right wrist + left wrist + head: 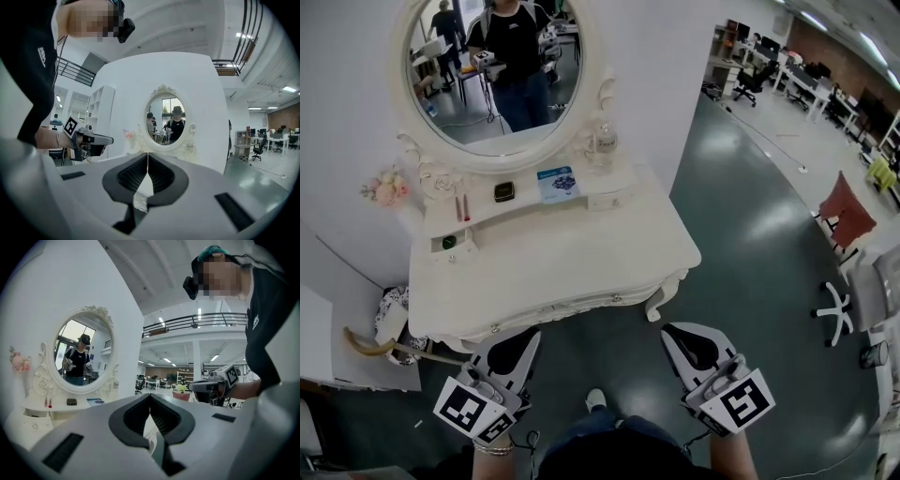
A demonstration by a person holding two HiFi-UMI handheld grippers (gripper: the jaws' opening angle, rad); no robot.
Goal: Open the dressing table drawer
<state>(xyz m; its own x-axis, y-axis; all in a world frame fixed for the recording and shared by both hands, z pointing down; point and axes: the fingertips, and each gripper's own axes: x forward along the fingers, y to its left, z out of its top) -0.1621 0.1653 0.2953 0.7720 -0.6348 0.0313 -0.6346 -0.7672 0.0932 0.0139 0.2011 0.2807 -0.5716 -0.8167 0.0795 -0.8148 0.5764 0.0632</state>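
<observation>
Both pairs of jaws are pressed together, tip to tip, with nothing between them. The left gripper (150,395) and the right gripper (148,154) each show this in their own views. Both are held level and side by side, with a gap of floor (600,352) between them.

In the head view the left one sits at seven o'clock and the right one at five o'clock. Both point toward twelve o'clock at the white bench (553,253), the dressing table. Neither gripper touches it; they hang just short of its front edge.

The drawer (558,307) runs along the curved front under the top and looks fully closed, flush with the apron. Small knobs seem to sit on it, but they are too small to be sure of.

Farther toward twelve o'clock a raised shelf (530,202) carries a few small items. Above it stands the oval mirror (497,66).

The step in hand appears to be the approach, and no pulling has begun. The next move calls for:
- one pair of jaws to part,
- a drop to the height of the drawer front,
- a close on a knob or under the lip,
- a straight pull toward six o'clock.
</observation>
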